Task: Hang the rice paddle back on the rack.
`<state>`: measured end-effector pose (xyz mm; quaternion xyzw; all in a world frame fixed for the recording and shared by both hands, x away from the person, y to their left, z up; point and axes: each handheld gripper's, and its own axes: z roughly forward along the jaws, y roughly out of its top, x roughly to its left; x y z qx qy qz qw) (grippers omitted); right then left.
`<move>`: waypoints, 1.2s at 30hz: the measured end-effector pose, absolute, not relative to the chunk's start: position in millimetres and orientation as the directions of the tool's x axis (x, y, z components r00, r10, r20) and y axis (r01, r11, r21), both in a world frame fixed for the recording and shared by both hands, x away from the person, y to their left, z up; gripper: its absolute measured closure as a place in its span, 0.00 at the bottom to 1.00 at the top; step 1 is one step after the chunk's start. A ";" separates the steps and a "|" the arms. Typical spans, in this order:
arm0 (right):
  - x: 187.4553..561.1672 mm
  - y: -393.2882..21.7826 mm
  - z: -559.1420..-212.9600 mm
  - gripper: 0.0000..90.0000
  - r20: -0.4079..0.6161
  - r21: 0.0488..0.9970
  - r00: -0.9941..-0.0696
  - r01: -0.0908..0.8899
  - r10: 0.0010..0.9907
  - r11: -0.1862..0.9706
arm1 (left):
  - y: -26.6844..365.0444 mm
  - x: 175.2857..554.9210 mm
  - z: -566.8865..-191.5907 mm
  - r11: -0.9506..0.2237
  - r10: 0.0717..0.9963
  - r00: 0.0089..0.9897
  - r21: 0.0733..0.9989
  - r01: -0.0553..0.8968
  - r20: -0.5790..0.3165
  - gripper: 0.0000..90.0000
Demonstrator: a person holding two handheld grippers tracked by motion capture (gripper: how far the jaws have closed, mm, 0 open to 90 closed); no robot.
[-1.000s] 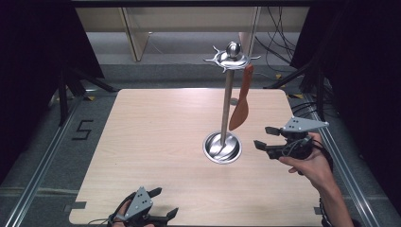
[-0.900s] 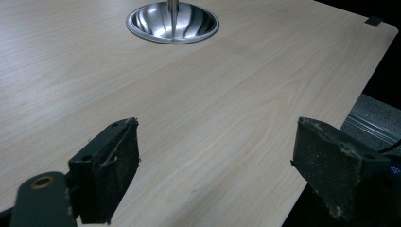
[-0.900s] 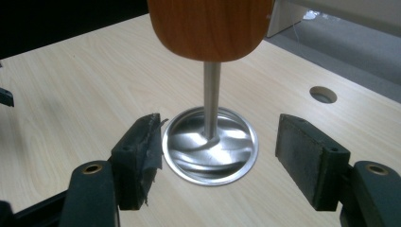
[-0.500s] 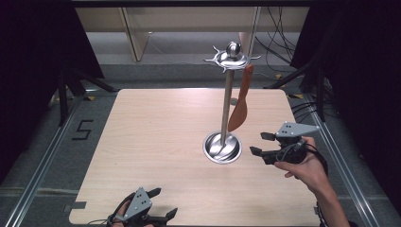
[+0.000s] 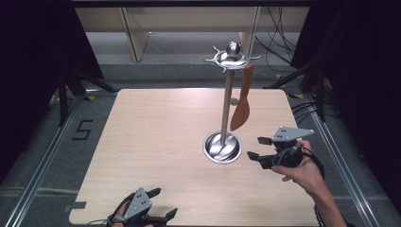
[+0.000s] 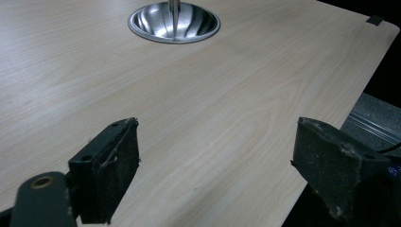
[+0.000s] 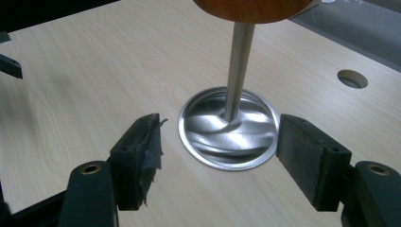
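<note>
We hold our right tongs (image 5: 259,148) wide and empty near the counter's (image 5: 156,142) right edge, just beside the stand (image 5: 222,146) bearing the orange spatula (image 5: 241,111); our left tongs (image 5: 161,203) gape empty at the near edge.

The high view looks forward and down over the whole table (image 5: 156,142). Both gripper views sit low, close above the tabletop, facing the stand (image 6: 174,21) base they share.

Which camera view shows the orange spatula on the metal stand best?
The high view: there the whole orange spatula hangs from the stand top, blade down. The right gripper view shows the blade's lower edge at its top border. The left gripper view shows the stand's base.
</note>
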<state>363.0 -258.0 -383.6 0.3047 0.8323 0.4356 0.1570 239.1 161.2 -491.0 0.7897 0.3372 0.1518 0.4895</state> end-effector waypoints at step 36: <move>349.8 -255.0 -417.3 0.35 0.040 0.771 -0.780 0.422 0.625 0.478 | 161.1 239.0 -491.5 -0.286 0.681 0.726 0.877 0.387 -0.098 0.16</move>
